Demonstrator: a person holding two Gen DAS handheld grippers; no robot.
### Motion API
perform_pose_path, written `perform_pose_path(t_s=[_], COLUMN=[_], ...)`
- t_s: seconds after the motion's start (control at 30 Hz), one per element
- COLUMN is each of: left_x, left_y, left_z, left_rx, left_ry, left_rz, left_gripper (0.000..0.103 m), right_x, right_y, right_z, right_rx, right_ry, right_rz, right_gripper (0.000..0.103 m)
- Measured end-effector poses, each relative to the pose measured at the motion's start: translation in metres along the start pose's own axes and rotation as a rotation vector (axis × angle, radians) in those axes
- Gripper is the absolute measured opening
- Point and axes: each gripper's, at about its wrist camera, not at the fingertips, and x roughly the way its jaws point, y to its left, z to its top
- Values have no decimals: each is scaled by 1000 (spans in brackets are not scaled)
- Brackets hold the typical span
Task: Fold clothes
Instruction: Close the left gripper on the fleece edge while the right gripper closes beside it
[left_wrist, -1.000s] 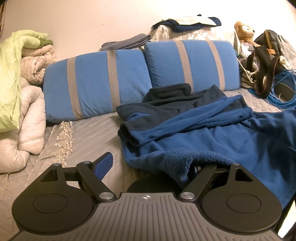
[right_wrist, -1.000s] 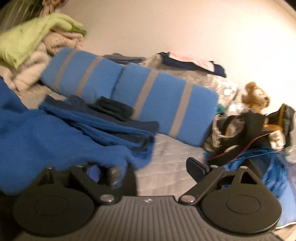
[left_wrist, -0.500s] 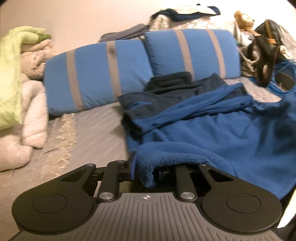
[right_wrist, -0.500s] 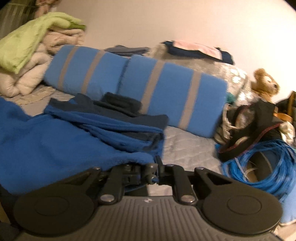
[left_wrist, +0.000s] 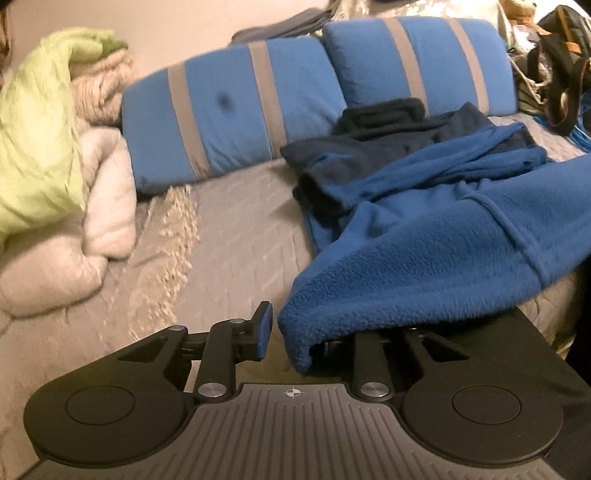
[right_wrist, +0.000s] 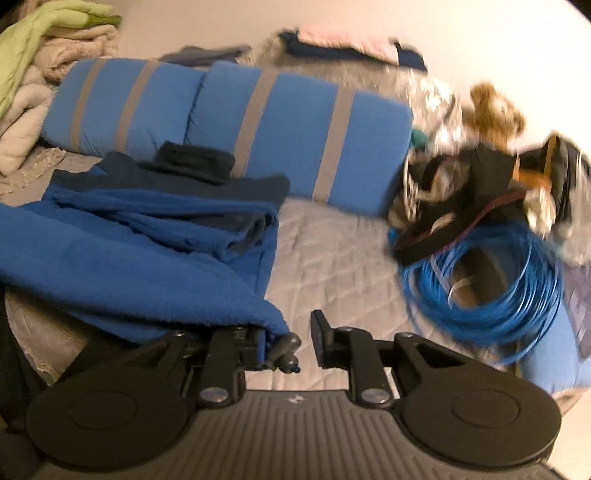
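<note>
Left gripper (left_wrist: 295, 334) jaws just opened slightly, fleece corner draped over right finger, not pinched. Right gripper (right_wrist: 295, 338) likewise parted, fleece on left finger. Blue fleece garment (left_wrist: 443, 236) mid-bed (left_wrist: 236, 236), below pillows (left_wrist: 236, 107).

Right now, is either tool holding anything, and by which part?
Nothing is held. Both jaws have just been opening; the blue fleece merely drapes a near corner over one finger of each: left tool, right tool.
</note>
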Motion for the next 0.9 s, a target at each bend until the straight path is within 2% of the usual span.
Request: perform_pose_path(t_s=[0.1,0.2,0.33,0.4,0.6,0.67,0.77,0.83,0.9], left_x=[1,-1,-12,-19,-49,-61,-69,-63,-53], left_y=[0,0,-1,1,5,4,8,11,11], left_z=[-1,0,6,11,21,21,23,25,29], left_rx=[-9,3,39,41,39,42,18,0,1], left_ry=[14,15,-11,-31,-104,-112,-102,-82,-79], left_rz=[-6,-7,11,17,47,49,8,-28,-28], left_gripper=[28,25,21,20,20,20,20,20,20], right_x=[7,7,-2,-9,-33,-40,-47,-46,-38], right_y=[-6,-7,-3,-2,-2,-10,-24,-32,-33], right_z=[-3,-3,5,13,29,32,35,38,42], right_rx=[45,48,14,-5,-47,-9,60,93,95], right_ry=[51,57,24,-9,-88,-79,-54,-39,-31], right_rz=[28,42,54,49,42,69,120,144,149], right_gripper=[40,40,21,17,15,15,15,15,16])
